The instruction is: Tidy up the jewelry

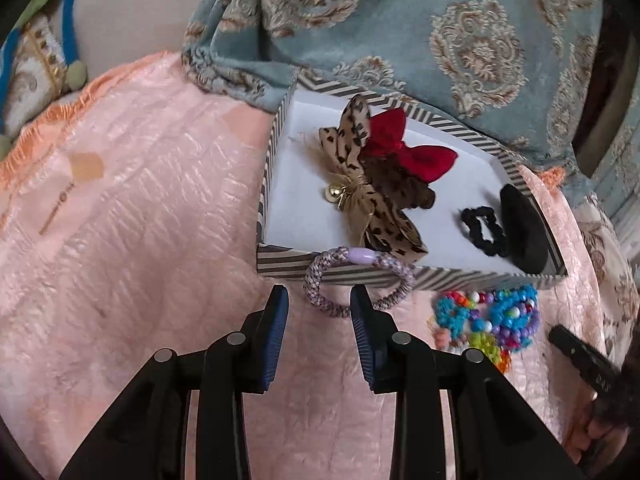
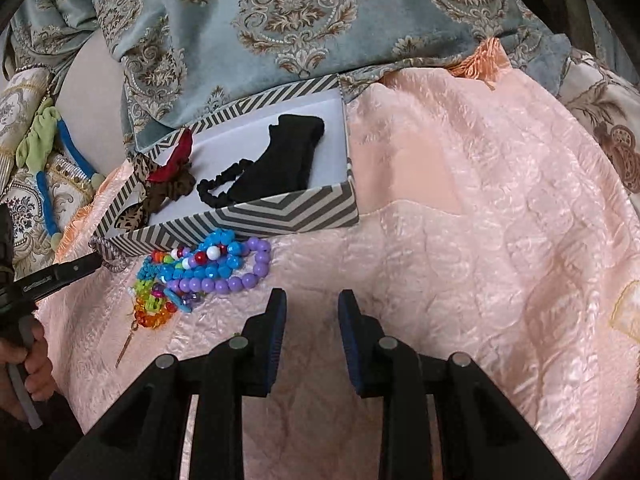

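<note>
My left claw hangs empty, jaws apart, by the hair tie leaning on the box. Bows and a black scrunchie already lie inside; the bead bracelets wait on the pink bedspread. My right claw, jaws apart, holds nothing.

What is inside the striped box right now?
Inside the striped box: a leopard-print bow, a red bow, a brown scrunchie, a thin black hair tie and a black cloth piece. Anything beneath them is hidden.
</note>
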The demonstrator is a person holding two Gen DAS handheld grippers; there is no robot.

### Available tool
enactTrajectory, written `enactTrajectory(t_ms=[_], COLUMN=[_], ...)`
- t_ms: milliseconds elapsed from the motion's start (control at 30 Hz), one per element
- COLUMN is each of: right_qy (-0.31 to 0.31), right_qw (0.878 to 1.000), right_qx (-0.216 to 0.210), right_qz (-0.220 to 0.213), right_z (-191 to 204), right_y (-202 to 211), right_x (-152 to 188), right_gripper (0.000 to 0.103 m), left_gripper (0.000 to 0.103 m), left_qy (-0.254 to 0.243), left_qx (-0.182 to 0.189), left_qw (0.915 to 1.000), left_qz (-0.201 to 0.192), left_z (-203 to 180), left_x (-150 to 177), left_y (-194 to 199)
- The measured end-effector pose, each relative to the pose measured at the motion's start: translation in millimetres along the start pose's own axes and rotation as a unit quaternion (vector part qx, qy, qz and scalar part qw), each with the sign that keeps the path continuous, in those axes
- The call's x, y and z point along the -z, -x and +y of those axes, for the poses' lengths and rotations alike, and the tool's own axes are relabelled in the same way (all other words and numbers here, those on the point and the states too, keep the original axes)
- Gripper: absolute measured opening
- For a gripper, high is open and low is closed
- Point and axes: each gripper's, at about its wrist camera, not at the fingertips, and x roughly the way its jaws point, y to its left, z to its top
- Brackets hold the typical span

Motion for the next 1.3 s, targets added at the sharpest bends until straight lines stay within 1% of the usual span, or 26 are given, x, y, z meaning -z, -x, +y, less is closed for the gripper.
enactTrajectory(t_ms=[133,167,200,300,367,467,533,633,667,733,767,900,967,1067,1100,1233,1267,1300], right_qy=[0.0,0.0,-0.001,-0.002,-0.002,0.003,0.004,0.004,0.005,0.007,0.011,0.03,0.014,-0.021,-0.033,-0.085,-0.112,-0.125], right_qw=[1.0,1.0,1.0,1.0,1.0,1.0,1.0,1.0,1.0,0.999,0.998,0.995,0.992,0.99,0.988,0.98,0.976,0.973], right_qx=[0.0,0.0,-0.001,0.0,0.0,-0.001,-0.003,-0.019,-0.025,-0.044,-0.059,-0.099,-0.126,-0.135,-0.144,-0.174,-0.182,-0.187], right_qz=[0.0,0.0,0.0,0.001,0.001,-0.001,-0.003,-0.015,-0.018,-0.02,-0.017,-0.002,0.013,0.045,0.051,0.048,0.045,0.043], right_z=[1.0,1.1,1.2,1.4,1.1,2.2,3.0,4.6,5.5,9.0,12.0,27.3,28.4,23.7,21.1,10.2,3.5,0.9], right_y=[-1.3,-1.5,-1.6,-1.0,-0.7,0.9,3.5,11.4,13.4,15.5,15.0,7.9,1.6,-12.1,-14.1,-19.6,-23.5,-26.9], right_x=[-0.4,-0.5,-0.7,-0.3,-0.3,-0.5,-1.4,-3.3,-3.7,-4.4,-4.6,-3.0,-2.3,2.4,3.7,4.4,5.1,5.6], right_gripper=[0.028,0.028,0.028,0.028,0.028,0.028,0.028,0.028,0.028,0.028,0.028,0.028,0.028,0.028,0.028,0.028,0.027,0.027], left_gripper=[0.015,0.009,0.002,0.0,0.0,0.0,0.0,0.0,0.0,0.0,0.0,0.0,0.0,0.0,0.0,0.0,0.0,0.0], left_qy=[0.032,0.037,0.041,0.046,0.038,0.023,0.004,-0.021,-0.026,-0.041,-0.045,-0.035,-0.031,-0.03,-0.03,-0.032,-0.031,-0.031], left_qx=[0.009,0.011,0.012,0.024,0.022,0.031,0.036,0.033,0.027,0.001,-0.007,-0.015,-0.014,-0.011,-0.011,-0.008,-0.008,-0.007], left_qw=[0.9994,0.9992,0.999,0.9985,0.9988,0.9989,0.999,0.9988,0.9988,0.9985,0.9983,0.9988,0.9989,0.999,0.999,0.999,0.999,0.999], left_qz=[-0.01,-0.011,-0.014,-0.016,-0.022,-0.026,-0.027,-0.03,-0.031,-0.035,-0.036,-0.032,-0.032,-0.031,-0.031,-0.031,-0.031,-0.031], left_z=[7.3,8.7,10.7,12.3,9.3,1.0,-9.2,-23.9,-26.8,-33.1,-34.1,-30.2,-27.9,-27.4,-27.9,-30.6,-30.9,-30.8], left_x=[-1.9,-2.0,-1.5,-0.7,1.3,6.4,12.8,25.0,28.4,32.7,33.3,31.4,31.4,32.1,32.1,32.5,32.5,32.5], left_y=[-6.5,-7.0,-6.1,-3.4,2.1,10.1,15.9,23.1,24.4,23.7,22.4,18.4,18.9,19.0,18.9,18.7,18.6,18.7])
